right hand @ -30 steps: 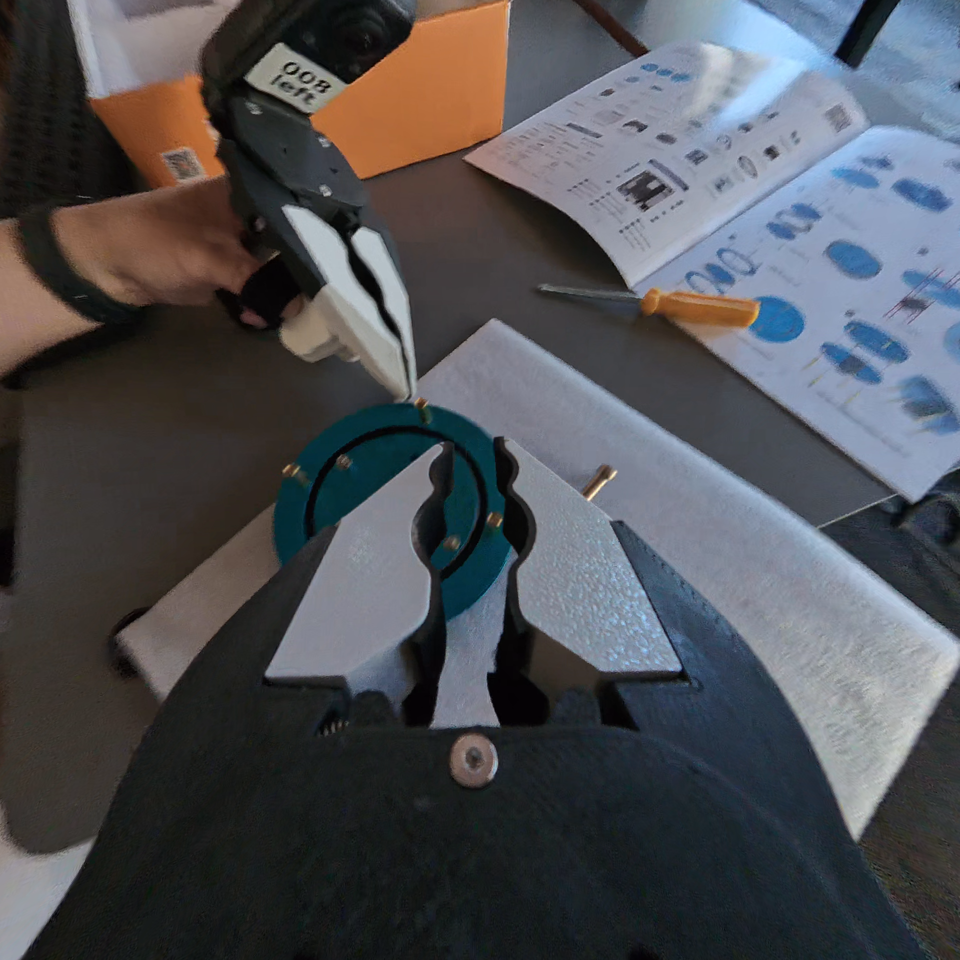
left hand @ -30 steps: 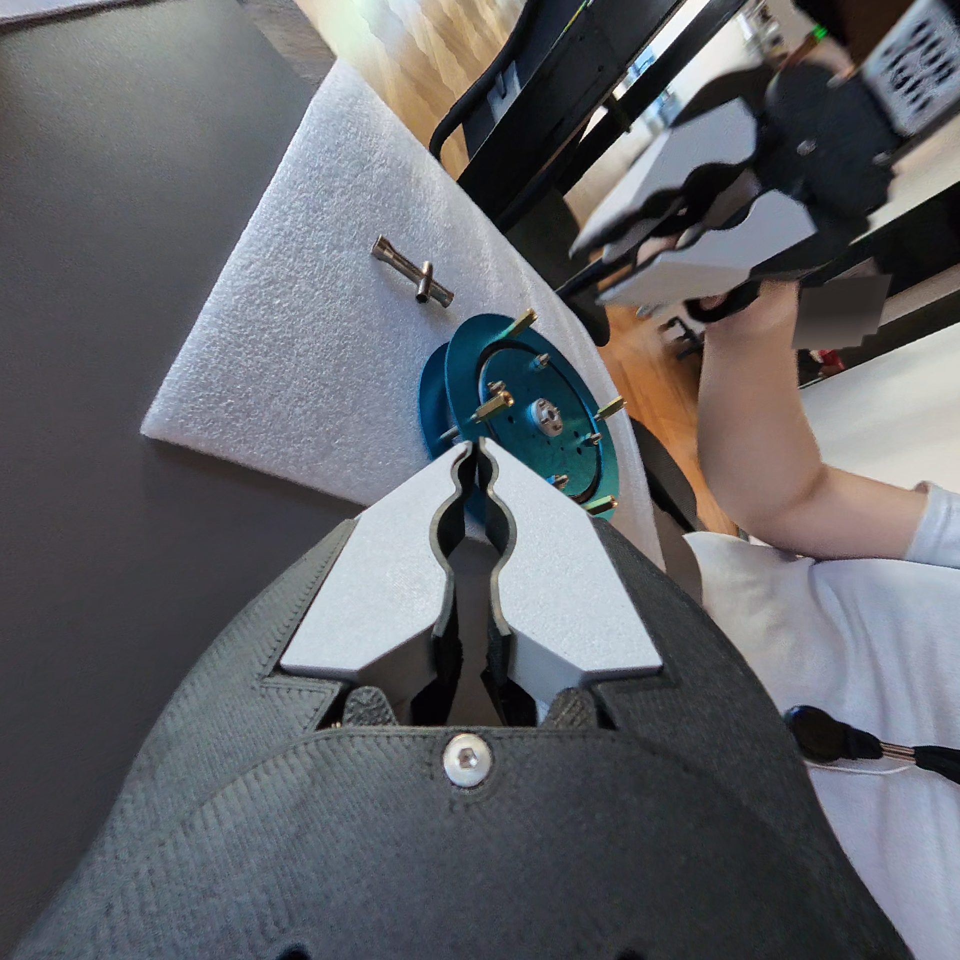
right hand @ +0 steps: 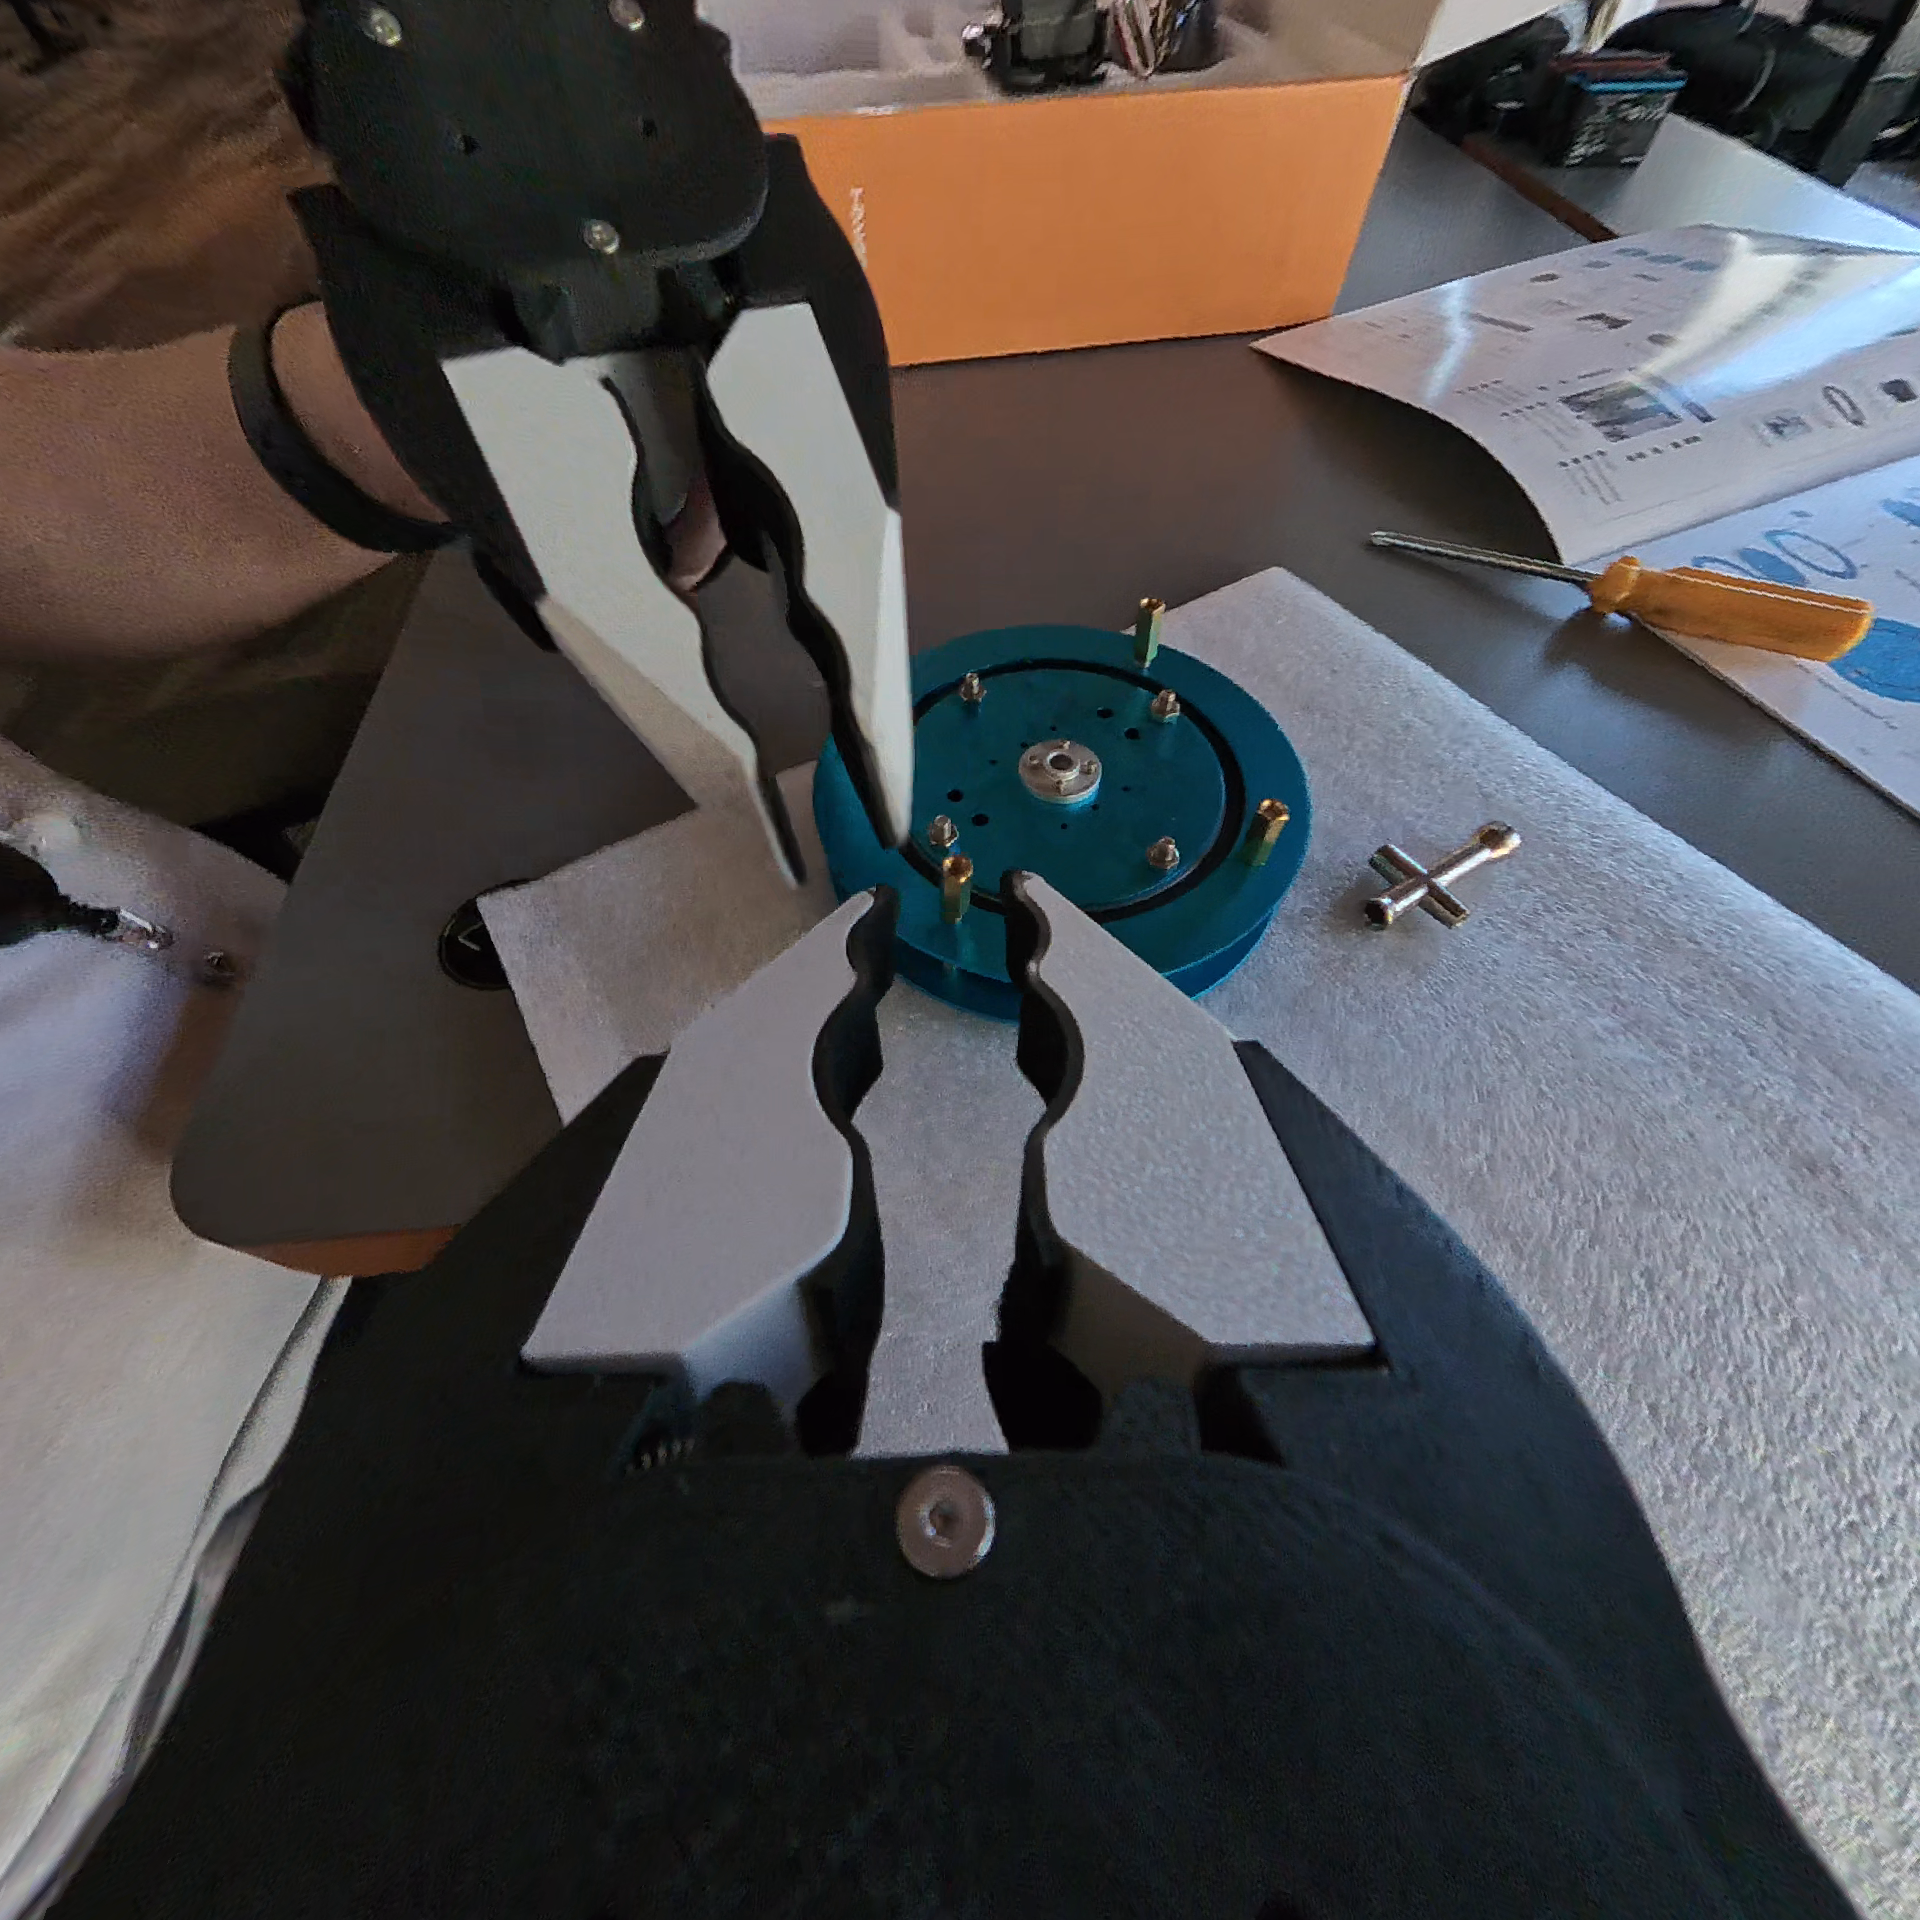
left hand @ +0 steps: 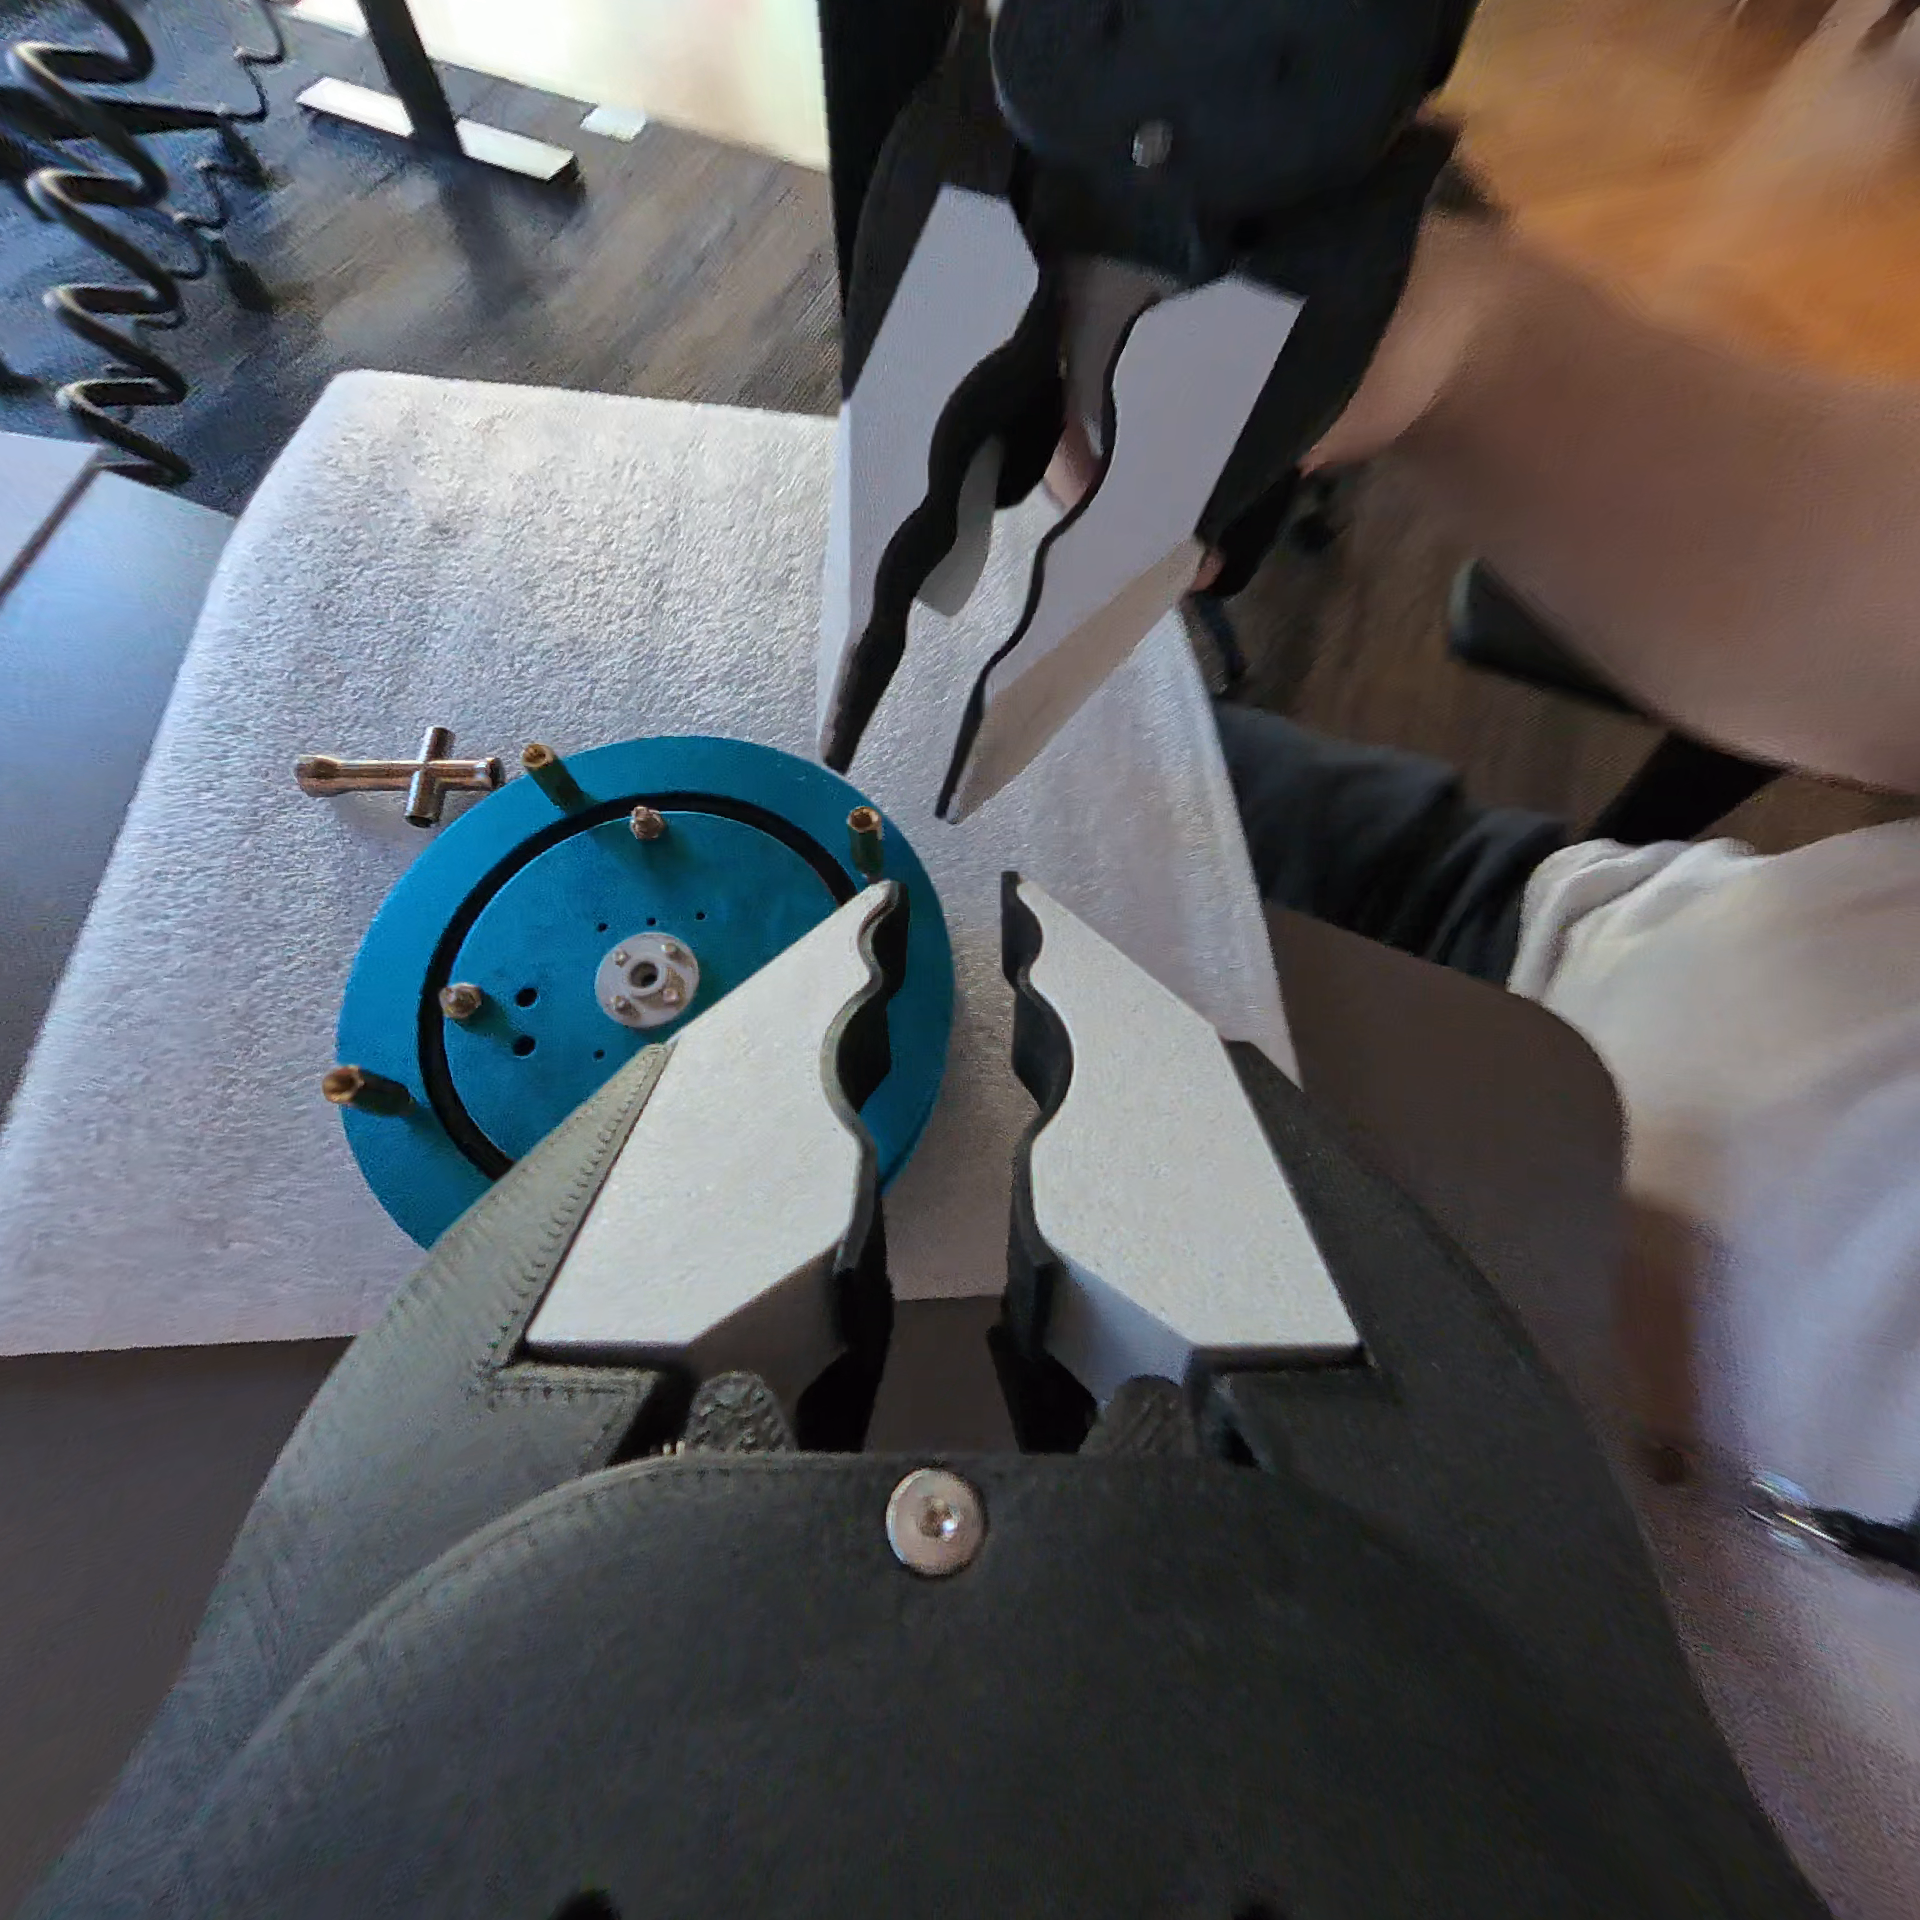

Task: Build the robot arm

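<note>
We look across the right wrist view from left to right. At far left a person's forearm with a dark wristband (right hand: 312,457) carries the left hand-held gripper (right hand: 842,862); its fingers stand a little apart with nothing between them, one tip just at the rim of the round blue metal disc assembly (right hand: 1070,821), the other over the foam beside it. In the middle, the right hand-held gripper (right hand: 940,899) is also parted and empty, its gap lined up with one short brass standoff post (right hand: 954,885) at the disc's near edge, without clasping it.

The blue disc lies flat on a white foam sheet (right hand: 1558,1091). As far as we can see, several brass posts and nuts already stand on its face, and a silver hub (right hand: 1058,771) sits at its centre; whether any fastener is missing or loose we cannot tell. Just to the right of the disc, apart from it, lies a small silver cross-shaped socket wrench (right hand: 1439,888), untouched.

Farther right, on the dark grey bench (right hand: 1143,468), rest an orange-handled screwdriver (right hand: 1662,603) and an open printed booklet (right hand: 1662,395). Behind stands an open orange cardboard box (right hand: 1091,208). The left wrist view shows the same foam sheet (left hand: 468,540) at the bench edge, a dark wood floor (left hand: 520,260) beyond it, and a black coiled cable (left hand: 94,260) at upper left.
</note>
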Demonstrator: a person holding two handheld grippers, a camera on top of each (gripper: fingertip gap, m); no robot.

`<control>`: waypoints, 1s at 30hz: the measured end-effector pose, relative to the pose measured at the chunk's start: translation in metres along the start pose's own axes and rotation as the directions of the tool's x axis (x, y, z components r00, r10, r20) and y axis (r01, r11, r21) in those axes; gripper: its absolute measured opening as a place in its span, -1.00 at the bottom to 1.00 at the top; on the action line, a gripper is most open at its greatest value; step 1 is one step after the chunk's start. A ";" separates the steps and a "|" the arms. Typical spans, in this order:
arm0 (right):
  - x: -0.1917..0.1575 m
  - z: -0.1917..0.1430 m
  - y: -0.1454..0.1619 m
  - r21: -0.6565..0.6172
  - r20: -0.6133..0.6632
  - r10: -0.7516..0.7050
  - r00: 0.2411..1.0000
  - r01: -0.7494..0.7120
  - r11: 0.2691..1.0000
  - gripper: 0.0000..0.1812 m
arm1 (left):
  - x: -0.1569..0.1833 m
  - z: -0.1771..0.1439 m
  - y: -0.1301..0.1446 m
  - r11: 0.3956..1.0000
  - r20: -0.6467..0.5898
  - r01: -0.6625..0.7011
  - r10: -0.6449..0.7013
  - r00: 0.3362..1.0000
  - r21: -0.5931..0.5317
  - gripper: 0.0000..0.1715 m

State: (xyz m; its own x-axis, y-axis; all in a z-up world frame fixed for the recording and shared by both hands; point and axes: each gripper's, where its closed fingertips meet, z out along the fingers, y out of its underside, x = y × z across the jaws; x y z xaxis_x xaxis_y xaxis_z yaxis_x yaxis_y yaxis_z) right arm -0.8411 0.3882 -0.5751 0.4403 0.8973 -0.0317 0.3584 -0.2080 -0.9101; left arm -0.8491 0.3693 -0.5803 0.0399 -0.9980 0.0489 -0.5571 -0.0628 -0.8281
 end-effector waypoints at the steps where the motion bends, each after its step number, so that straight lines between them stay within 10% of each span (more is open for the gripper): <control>1: -0.001 0.001 0.000 -0.024 0.016 -0.013 1.000 0.014 1.000 -0.79 | -0.002 0.005 0.002 0.999 0.025 -0.020 0.021 0.999 -0.030 -0.81; 30: 0.000 0.003 -0.004 -0.211 0.128 -0.123 0.984 0.148 0.966 -0.91 | -0.016 0.016 -0.001 0.998 0.090 0.024 -0.018 0.996 -0.062 -0.93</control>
State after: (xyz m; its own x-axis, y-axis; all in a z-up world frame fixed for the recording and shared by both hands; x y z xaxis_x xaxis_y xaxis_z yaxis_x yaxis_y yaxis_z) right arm -0.8451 0.3904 -0.5722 0.2841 0.9584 0.0283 0.5852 -0.1500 -0.7969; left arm -0.8357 0.3855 -0.5890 0.1242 -0.9922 0.0138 -0.6067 -0.0870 -0.7901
